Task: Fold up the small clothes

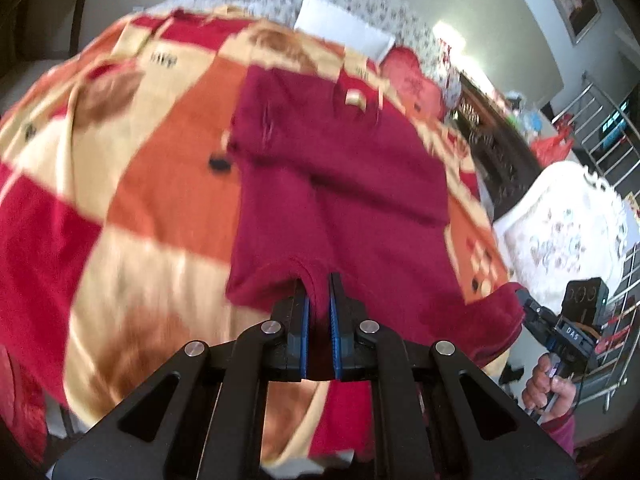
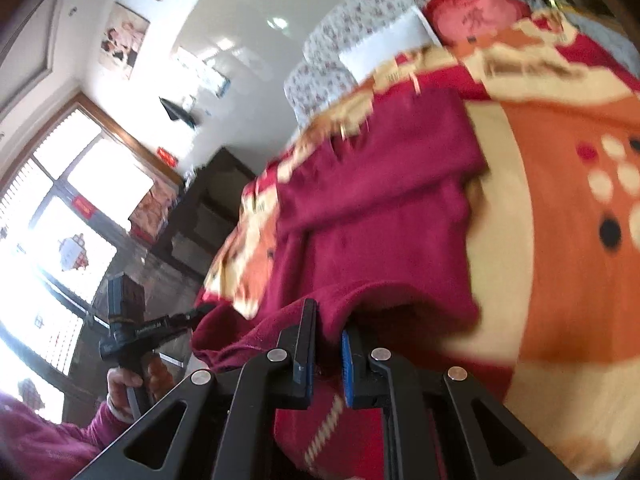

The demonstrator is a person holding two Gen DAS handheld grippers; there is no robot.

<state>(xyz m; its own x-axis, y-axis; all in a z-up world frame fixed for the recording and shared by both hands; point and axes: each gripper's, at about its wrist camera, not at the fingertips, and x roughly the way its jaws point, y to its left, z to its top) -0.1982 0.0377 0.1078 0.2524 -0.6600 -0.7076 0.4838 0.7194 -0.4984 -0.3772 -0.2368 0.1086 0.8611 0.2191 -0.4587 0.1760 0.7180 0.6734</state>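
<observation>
I'm working over a bed covered by a big patterned blanket (image 1: 132,184), and the maroon shirt (image 1: 340,168) lies spread on it, collar at the far end and hem toward me. One sleeve looks already laid across the chest, so I judge I'm at the lengthwise fold: bottom hem up toward the collar.

My left gripper (image 1: 318,304) has its fingers pinched on the near hem, with a tuck of maroon cloth squeezed between the blue pads (image 1: 305,320). My right gripper (image 2: 329,332) pinches the same hem further along; cloth fills the narrow gap between its fingers, so I read it as gripping too. In the left view I can see that gripper off to the right, at the shirt's near right corner, well apart from the left one.

Next I'd lift both corners together, keep the hem taut between them, and carry it far across to the collar without dragging the lower layer.

Room is fair: open blanket to the left of the shirt, a white pillow (image 1: 344,36) and a red cushion (image 1: 416,80) beyond the collar. The bed's right edge runs close beside the shirt, so I'd keep the right gripper from drifting out over it.
</observation>
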